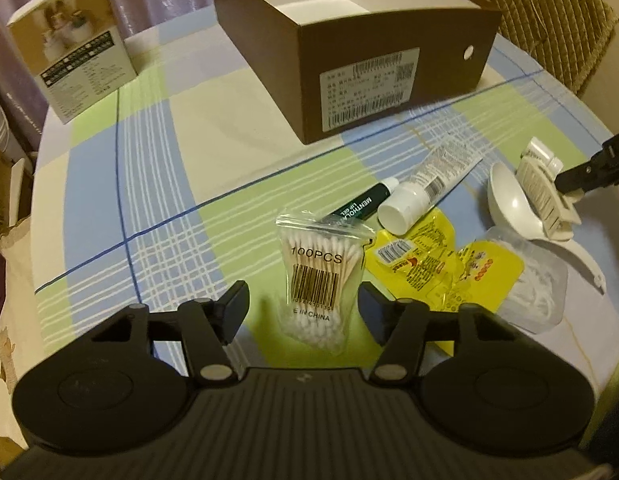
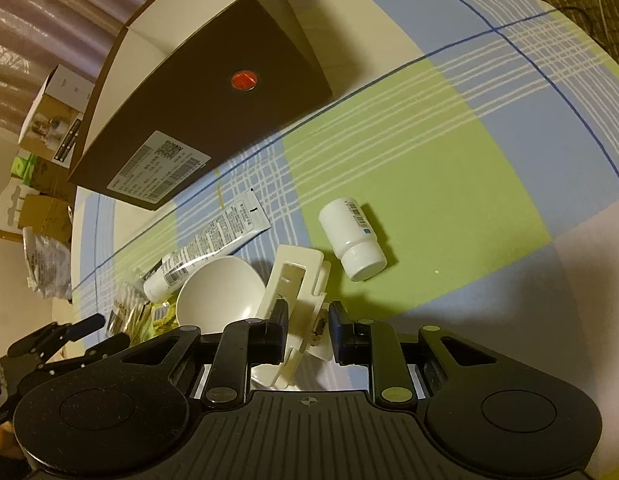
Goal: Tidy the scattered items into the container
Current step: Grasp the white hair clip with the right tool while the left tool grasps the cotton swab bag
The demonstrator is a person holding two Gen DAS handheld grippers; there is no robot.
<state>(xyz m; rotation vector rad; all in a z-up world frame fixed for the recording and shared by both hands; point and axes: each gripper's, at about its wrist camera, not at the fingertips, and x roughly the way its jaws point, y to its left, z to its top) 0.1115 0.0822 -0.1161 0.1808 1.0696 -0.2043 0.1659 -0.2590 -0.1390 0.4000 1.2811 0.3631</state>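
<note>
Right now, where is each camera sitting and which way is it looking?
Left wrist: sits on the left gripper, looking down along its open fingers at the cotton swab bag between them.
Right wrist: sits on the right gripper, looking down at the hair clip it is shut on; the left gripper shows at the left edge.
Both show the brown box, the tube and the spoon.

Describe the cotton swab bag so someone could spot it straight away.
Start at the brown box on the checked tablecloth. Nearer the camera lies a clutter of small items; the swab bag is at its left edge. It alone is a clear pouch printed 100PCS.
</note>
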